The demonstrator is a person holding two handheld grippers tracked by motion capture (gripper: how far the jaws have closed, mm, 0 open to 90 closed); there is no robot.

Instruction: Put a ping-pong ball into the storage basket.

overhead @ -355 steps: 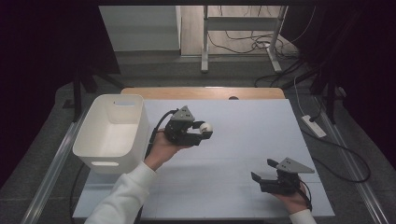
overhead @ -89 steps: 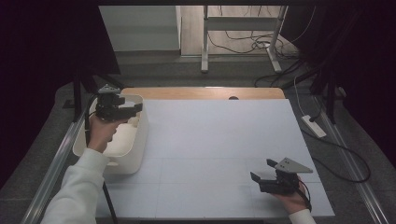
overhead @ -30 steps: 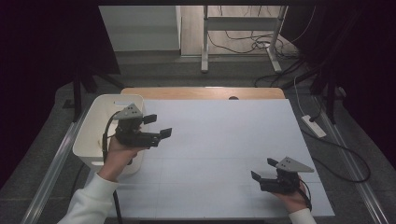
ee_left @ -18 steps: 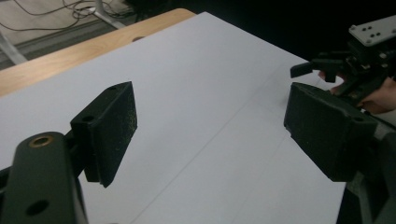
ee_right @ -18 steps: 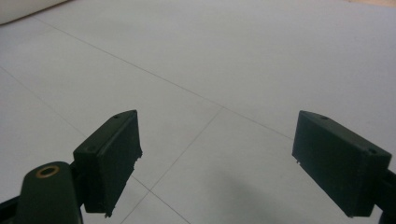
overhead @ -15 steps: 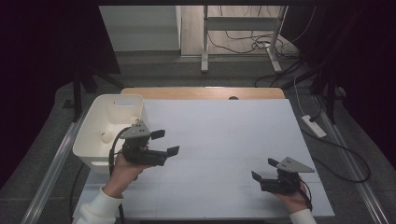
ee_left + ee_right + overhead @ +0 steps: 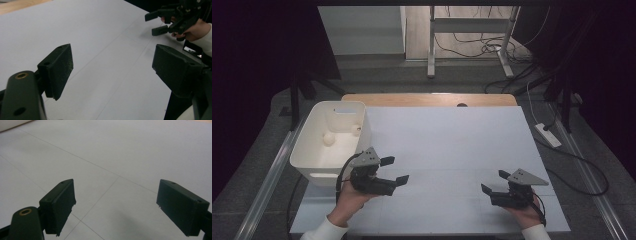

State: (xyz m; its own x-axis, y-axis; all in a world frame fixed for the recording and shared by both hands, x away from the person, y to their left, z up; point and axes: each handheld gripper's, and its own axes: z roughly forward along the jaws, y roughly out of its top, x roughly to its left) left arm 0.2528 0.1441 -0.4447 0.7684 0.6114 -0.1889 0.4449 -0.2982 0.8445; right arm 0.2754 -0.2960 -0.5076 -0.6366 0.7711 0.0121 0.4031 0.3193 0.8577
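We see the table [image 7: 452,145], covered by a pale sheet with faint seams; its near edge is cut off at the bottom of the high view, and a strip of bare wood shows along the far edge. The room around it is dark, so the sides give us little beyond some cables on the floor.

At the table's left edge stands the white bin [image 7: 312,160]. Two small pale balls [image 7: 328,140] lie inside it near the far wall, close together; the far one sits against the wall and blends with it, so we cannot make out its outline well.

The left gripper [image 7: 394,170] hovers just to the right of the bin's near corner, held by a hand whose sleeve is cut off at the bottom edge. In the left gripper view [image 7: 112,72] its jaws stand apart with nothing but bare sheet between them.

The right gripper [image 7: 495,181] sits low near the table's front right, its hand half hidden under it. In the right gripper view [image 7: 116,205] its jaws are likewise wide apart and empty. From the left gripper view we also see it at the top right, partly cropped.
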